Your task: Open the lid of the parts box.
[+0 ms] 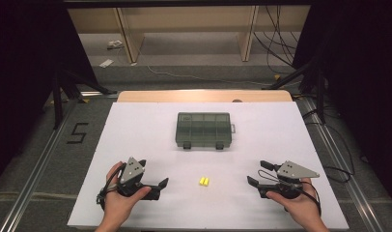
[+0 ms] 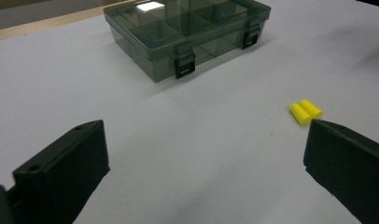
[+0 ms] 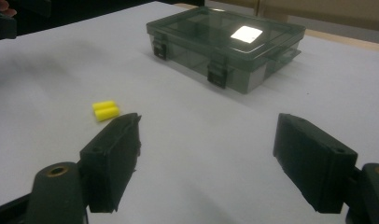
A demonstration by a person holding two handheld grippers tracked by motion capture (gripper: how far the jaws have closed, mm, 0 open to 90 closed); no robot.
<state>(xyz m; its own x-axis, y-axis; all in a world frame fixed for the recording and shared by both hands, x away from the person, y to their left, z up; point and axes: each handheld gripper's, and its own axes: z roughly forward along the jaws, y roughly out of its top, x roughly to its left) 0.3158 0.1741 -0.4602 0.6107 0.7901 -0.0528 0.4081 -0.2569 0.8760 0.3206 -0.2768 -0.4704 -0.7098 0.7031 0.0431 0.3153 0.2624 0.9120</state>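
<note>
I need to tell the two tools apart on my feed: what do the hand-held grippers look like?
Both look alike. The left hand-held gripper and the right hand-held gripper are black, each with two flat, blocky black jaws and a grey three-cornered plate on top dotted with small holes. A thin black cable loops from each by the wrist. The person's forearms show no sleeves.

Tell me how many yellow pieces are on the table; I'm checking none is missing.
2: the yellow pieces lie side by side, touching, on the white table, between both grippers, nearer than the closed box. Its contents are unclear.
</note>
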